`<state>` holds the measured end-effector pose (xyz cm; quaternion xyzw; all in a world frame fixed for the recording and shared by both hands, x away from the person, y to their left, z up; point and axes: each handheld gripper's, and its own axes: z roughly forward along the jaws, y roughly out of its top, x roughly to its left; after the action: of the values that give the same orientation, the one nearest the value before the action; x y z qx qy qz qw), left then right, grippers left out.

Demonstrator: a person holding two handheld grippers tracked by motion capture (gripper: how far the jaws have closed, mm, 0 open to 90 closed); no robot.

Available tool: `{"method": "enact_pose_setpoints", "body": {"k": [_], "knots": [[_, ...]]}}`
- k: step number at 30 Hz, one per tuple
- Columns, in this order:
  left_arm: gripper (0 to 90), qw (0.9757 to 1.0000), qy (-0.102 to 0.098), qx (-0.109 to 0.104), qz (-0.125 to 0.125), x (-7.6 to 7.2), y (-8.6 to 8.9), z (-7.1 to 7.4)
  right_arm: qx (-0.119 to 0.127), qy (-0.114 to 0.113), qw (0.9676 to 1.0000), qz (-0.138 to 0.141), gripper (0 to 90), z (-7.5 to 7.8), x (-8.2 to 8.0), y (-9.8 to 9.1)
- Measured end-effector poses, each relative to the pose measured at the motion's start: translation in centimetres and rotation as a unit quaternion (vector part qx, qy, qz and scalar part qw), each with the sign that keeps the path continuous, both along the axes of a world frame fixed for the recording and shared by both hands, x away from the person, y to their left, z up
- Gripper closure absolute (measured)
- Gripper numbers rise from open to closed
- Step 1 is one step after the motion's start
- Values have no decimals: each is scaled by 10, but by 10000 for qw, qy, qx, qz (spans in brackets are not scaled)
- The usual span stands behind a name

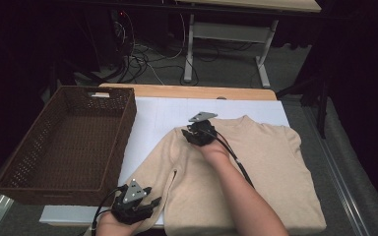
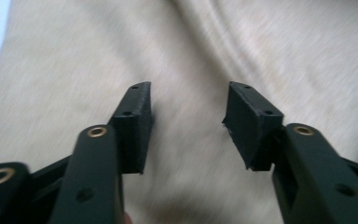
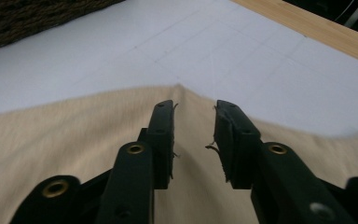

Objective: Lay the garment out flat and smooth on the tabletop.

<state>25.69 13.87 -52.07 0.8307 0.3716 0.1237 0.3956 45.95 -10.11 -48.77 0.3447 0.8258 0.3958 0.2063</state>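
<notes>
A beige sweater (image 1: 270,167) lies flat on a white sheet (image 1: 152,115), its left sleeve (image 1: 150,169) running down toward the table's near edge. My right gripper (image 1: 193,132) sits at the sweater's left shoulder corner. In the right gripper view it (image 3: 194,109) is open, its jaws astride the pointed fabric corner (image 3: 179,91). My left gripper (image 1: 147,204) hovers at the lower end of the sleeve. It (image 2: 189,100) is open too in the left gripper view, low over beige cloth (image 2: 74,70) with nothing between its jaws.
A dark woven basket (image 1: 128,123) with nothing in it stands on the left, against the white sheet. The wooden table edge (image 1: 187,92) runs along the back. Another desk and floor cables (image 1: 142,59) lie beyond the table.
</notes>
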Motion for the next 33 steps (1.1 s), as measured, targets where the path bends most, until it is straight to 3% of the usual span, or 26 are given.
{"method": "enact_pose_setpoints", "body": {"k": [3,6,13,16,18,21,26,29,33], "knots": [[311,9996,-5,-264,-72,6,-3,4,95,-26,9999,-95,518,0,-23,-27],[226,9996,-106,-259,-50,9,-8,6,182,-104,9997,-148,417,0,-50,-59],[205,9995,-90,-264,-116,13,-23,6,417,-275,9978,-429,355,2,-102,-132],[161,9996,-115,-211,-119,15,-27,7,410,-350,9969,-566,270,3,-118,-158],[156,9996,-130,-208,-129,16,-28,7,484,-402,9956,-692,181,4,-131,-179],[128,9996,-97,-166,-191,17,-31,6,573,-426,9930,-943,124,6,-150,-208],[35,9997,-54,-126,-218,18,-32,5,505,-477,9877,-1401,16,3,-184,-250],[0,9996,-2,-106,-248,19,-33,4,356,-411,9848,-1652,1,-5,-204,-270],[0,9996,-15,-151,-256,19,-33,4,347,-300,9811,-1880,1,-13,-226,-292]]}}
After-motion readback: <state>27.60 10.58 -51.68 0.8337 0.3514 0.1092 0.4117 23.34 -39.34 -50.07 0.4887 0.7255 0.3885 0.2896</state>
